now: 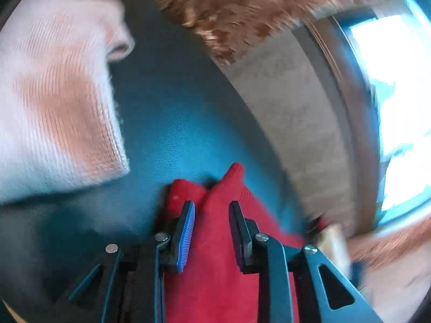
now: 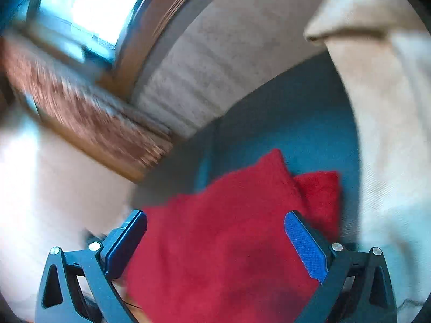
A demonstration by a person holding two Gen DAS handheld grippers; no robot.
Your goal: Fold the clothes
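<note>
A red garment [image 1: 215, 263] lies bunched on a teal surface [image 1: 175, 121], right under my left gripper [image 1: 212, 212]. Its jaws stand a little apart, and a peak of red cloth shows between the blue pads [image 1: 187, 231] without being pinched. In the right wrist view the same red garment [image 2: 221, 255] spreads below my right gripper [image 2: 215, 223], whose fingers are wide open and hold nothing. A pale ribbed knit garment [image 1: 54, 102] lies at the left of the left wrist view. A cream garment [image 2: 385, 107] fills the right side of the right wrist view. Both views are blurred.
A grey textured band [image 1: 291, 102] edges the teal surface [image 2: 291, 123]. Beyond it is a bright window [image 1: 398, 94], also at top left in the right wrist view [image 2: 94, 8]. A brown speckled surface [image 1: 242, 5] runs along the top, and at left [image 2: 89, 123].
</note>
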